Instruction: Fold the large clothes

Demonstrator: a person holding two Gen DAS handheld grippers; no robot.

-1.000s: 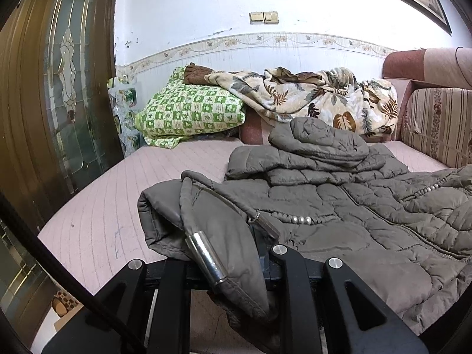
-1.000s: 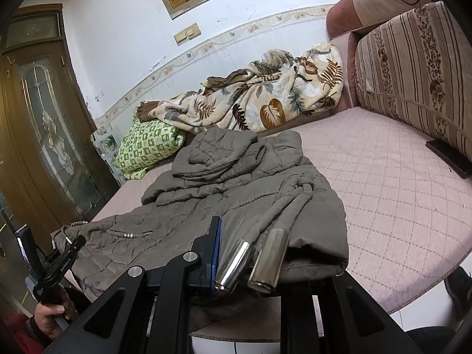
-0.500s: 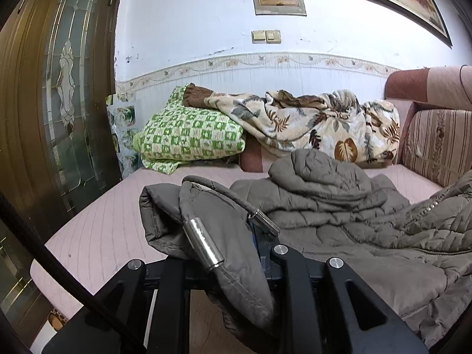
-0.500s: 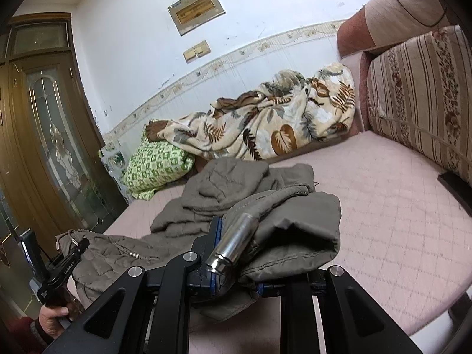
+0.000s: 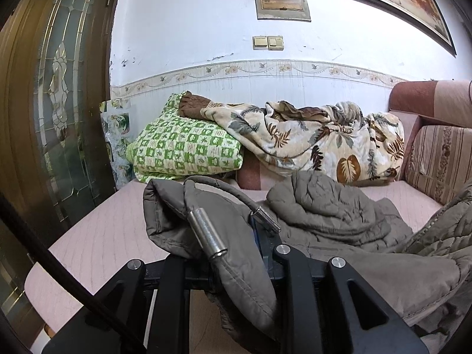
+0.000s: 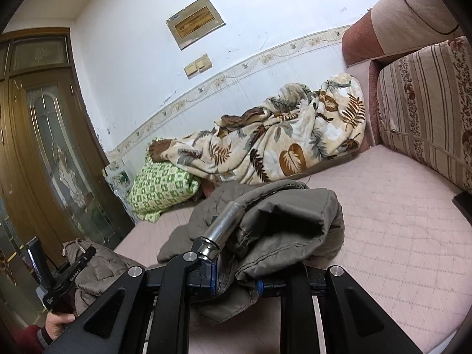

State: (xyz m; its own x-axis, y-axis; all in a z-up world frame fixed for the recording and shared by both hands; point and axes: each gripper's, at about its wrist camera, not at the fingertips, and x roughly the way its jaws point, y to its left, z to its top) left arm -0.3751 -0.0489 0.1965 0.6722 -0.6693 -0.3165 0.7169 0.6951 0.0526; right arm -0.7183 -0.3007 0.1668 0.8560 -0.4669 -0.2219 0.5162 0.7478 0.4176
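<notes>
A grey-brown quilted jacket (image 5: 339,215) lies on the pink bed (image 5: 103,230), its hood bunched at the far end. My left gripper (image 5: 233,253) is shut on one hem corner, which drapes over the fingers and hides their tips. Two metal drawstring ends (image 5: 206,236) lie on that fold. My right gripper (image 6: 233,268) is shut on the other hem corner of the jacket (image 6: 289,215), held above the mattress, with a metal drawstring end (image 6: 221,227) on top. In the right wrist view the left gripper (image 6: 70,268) shows at lower left, cloth in it, held by a hand (image 6: 57,321).
A leaf-print blanket (image 5: 309,138) and a green checked pillow (image 5: 185,147) are heaped against the far wall. A striped cushion (image 6: 427,103) lines the right side, with a dark flat object (image 6: 463,203) below it. A wooden glass-panelled door (image 5: 59,103) stands on the left.
Both grippers have risen, keeping their hold on the hem corners. The near half of the jacket has lifted off the bed and bunches toward the hood.
</notes>
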